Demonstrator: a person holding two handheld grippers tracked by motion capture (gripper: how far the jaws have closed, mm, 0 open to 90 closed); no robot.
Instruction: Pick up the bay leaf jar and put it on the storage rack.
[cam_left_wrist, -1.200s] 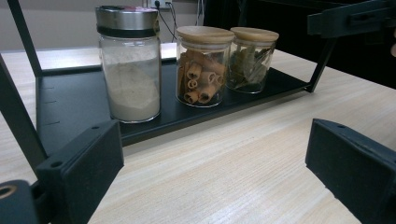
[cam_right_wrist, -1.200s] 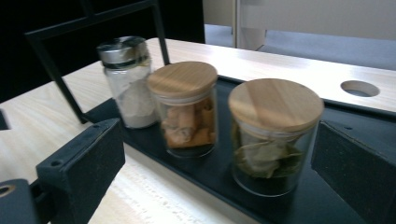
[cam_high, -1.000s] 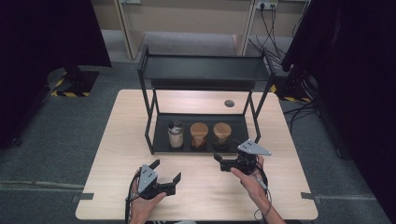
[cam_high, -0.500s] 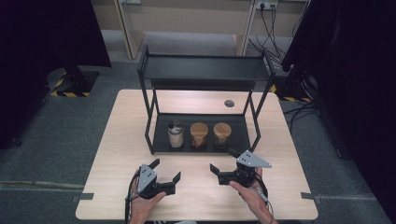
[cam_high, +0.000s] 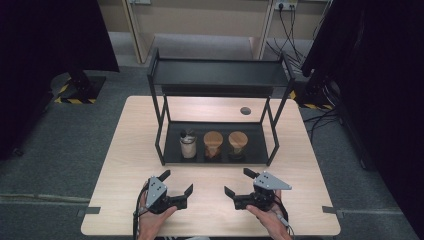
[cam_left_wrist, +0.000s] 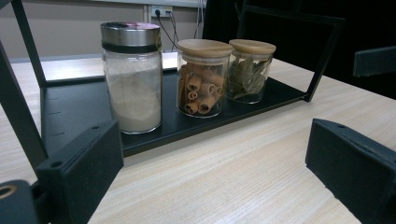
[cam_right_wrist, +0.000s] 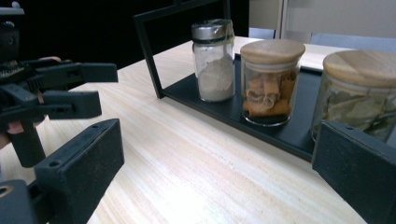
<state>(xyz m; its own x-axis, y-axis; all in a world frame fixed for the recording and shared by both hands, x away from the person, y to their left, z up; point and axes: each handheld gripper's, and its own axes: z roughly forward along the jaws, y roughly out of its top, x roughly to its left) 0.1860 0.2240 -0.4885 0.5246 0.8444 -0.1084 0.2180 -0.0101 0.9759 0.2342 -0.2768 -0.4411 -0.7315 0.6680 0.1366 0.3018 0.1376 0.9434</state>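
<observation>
Three jars stand in a row on the lower tray of a black rack (cam_high: 220, 82) at the middle of the counter (cam_high: 125, 150), and from my remote seat they are what both grippers face. My left gripper (cam_high: 177, 192) rests near the counter's front edge with its fingers spread wide and nothing between them; my right gripper (cam_high: 240, 182) sits beside it, just as empty, fingers apart.

All three jars lie straight ahead of the fingers, beyond a strip of bare wood, each with its long axis upright. Looking down from the high view, the powder jar (cam_high: 188, 145) lines up with the left gripper, while the leaf jar (cam_high: 237, 144) stands nearer the right one; the cinnamon jar (cam_high: 213, 145) sits between them (reachable by either, I judge). So a forward, level reach under the rack's top shelf seems the likely move, with the rack's thin front posts to avoid.

As for materials: clear glass cylinders throughout. The powder jar carries a shiny metal cap and holds pale, fine powder. Its two neighbours wear flat, light wooden lids, one over curled brown bark sticks, the other over dry green leaves. The tray is matt black metal; the counter is pale, straight-grained wood.
</observation>
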